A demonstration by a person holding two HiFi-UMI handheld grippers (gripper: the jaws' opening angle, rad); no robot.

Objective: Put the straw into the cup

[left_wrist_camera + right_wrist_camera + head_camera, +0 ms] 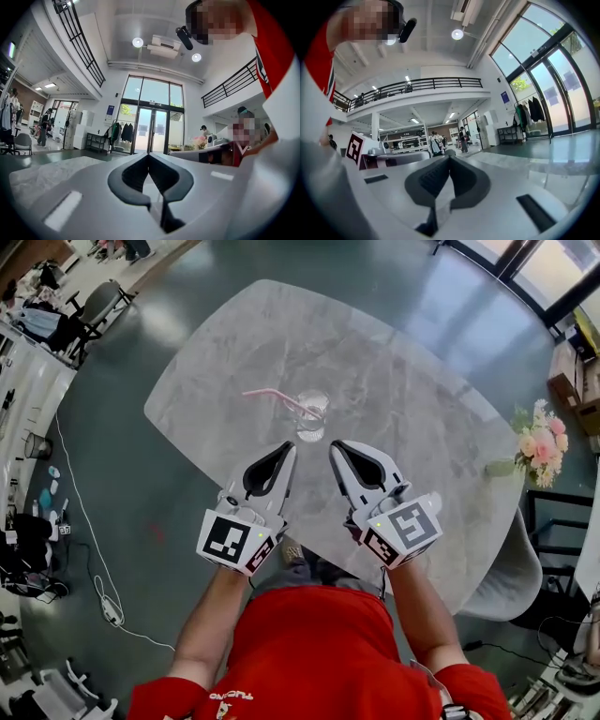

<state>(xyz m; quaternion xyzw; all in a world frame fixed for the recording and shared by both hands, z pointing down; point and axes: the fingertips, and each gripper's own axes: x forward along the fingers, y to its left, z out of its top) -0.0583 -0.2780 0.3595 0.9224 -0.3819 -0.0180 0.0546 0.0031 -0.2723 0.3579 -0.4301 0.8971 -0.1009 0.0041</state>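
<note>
Jaws: we hold left gripper [284, 454] and right gripper [339, 451] pressed together, empty
Load: straw [272, 397] leans far out of cup [310, 428]
Risk: our nudge could tip both over

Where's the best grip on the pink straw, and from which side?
Take the straw on its free length left of the cup, with the left tongs coming from the left and closing across it. That stretch sticks out clear; its other end sits at the cup, where the rim would likely block.
</note>
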